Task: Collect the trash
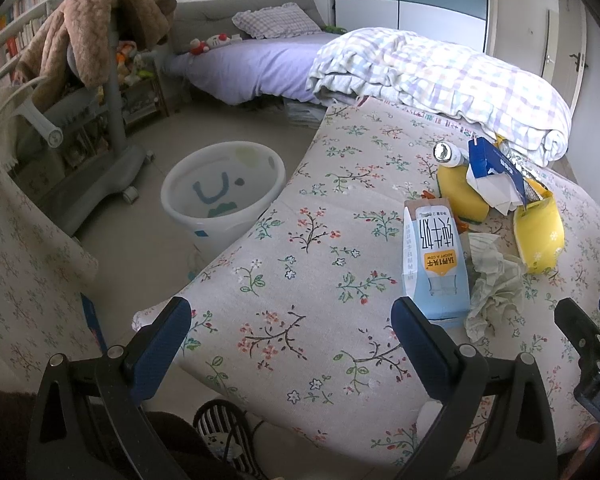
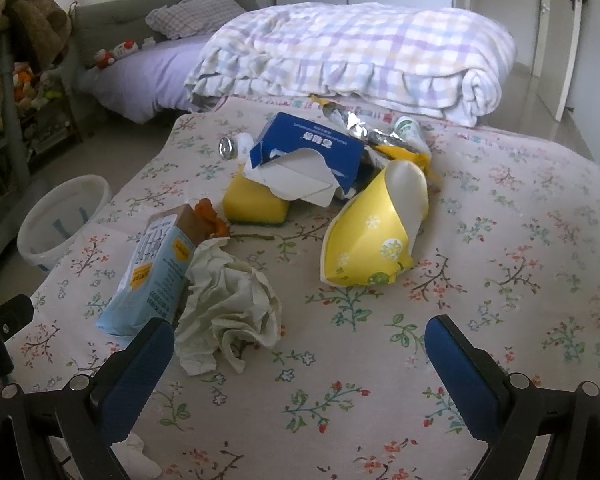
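Observation:
Trash lies on a floral tablecloth (image 2: 500, 240). A light blue milk carton (image 1: 434, 256) (image 2: 152, 272) lies flat beside a crumpled white tissue (image 2: 232, 308) (image 1: 494, 280). Behind them are a yellow sponge (image 2: 256, 204), a torn blue tissue box (image 2: 304, 148) (image 1: 496, 160), a crushed yellow paper cup (image 2: 372, 236) (image 1: 540, 232), foil wrapping (image 2: 352, 124) and a small bottle (image 1: 446, 154). A white bin (image 1: 220, 192) (image 2: 60, 216) stands on the floor left of the table. My left gripper (image 1: 292, 316) is open and empty, left of the carton. My right gripper (image 2: 300, 336) is open and empty, just in front of the tissue.
A bed with a folded plaid quilt (image 2: 360, 52) and purple sheet (image 1: 260, 64) lies behind the table. A grey chair with a brown plush blanket (image 1: 92, 40) stands at the left. A bookshelf (image 1: 12, 28) lines the left wall. A door (image 2: 560, 32) is at the right.

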`<state>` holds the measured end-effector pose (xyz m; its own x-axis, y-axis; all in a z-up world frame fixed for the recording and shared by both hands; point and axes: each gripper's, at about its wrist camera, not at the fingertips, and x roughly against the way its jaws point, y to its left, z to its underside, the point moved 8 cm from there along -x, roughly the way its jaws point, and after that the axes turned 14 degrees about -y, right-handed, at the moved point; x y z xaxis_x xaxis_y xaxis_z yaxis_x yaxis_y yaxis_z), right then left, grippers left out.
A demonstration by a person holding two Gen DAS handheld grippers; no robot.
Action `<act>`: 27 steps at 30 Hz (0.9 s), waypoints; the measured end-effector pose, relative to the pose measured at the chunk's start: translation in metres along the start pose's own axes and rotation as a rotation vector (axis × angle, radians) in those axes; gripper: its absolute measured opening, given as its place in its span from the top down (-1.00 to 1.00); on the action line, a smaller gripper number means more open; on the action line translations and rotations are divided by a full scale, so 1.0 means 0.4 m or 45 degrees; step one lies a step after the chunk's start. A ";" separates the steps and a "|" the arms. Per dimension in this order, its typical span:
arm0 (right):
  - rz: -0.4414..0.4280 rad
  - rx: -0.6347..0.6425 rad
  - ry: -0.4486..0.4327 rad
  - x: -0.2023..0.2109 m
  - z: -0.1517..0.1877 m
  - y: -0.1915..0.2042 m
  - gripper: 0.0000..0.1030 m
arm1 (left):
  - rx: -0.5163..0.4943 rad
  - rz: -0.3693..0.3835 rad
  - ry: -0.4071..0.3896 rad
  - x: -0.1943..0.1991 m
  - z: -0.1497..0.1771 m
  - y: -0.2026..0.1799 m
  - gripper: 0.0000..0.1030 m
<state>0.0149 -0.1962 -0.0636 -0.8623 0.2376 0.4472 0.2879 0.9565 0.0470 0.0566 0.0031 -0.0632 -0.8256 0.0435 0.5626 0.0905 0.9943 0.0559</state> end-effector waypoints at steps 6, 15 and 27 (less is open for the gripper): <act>-0.002 0.001 0.002 -0.003 0.001 0.005 -1.00 | 0.007 0.006 0.002 0.001 0.001 0.000 -0.96; -0.003 0.000 0.003 -0.005 0.001 0.009 -1.00 | 0.007 0.005 0.004 0.002 0.001 0.001 -0.96; -0.001 -0.002 0.006 -0.005 0.001 0.006 -1.00 | 0.008 0.003 0.003 0.006 -0.003 0.001 -0.96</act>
<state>0.0171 -0.1943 -0.0650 -0.8605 0.2358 0.4517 0.2876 0.9565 0.0487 0.0553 0.0036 -0.0610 -0.8239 0.0456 0.5649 0.0890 0.9948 0.0495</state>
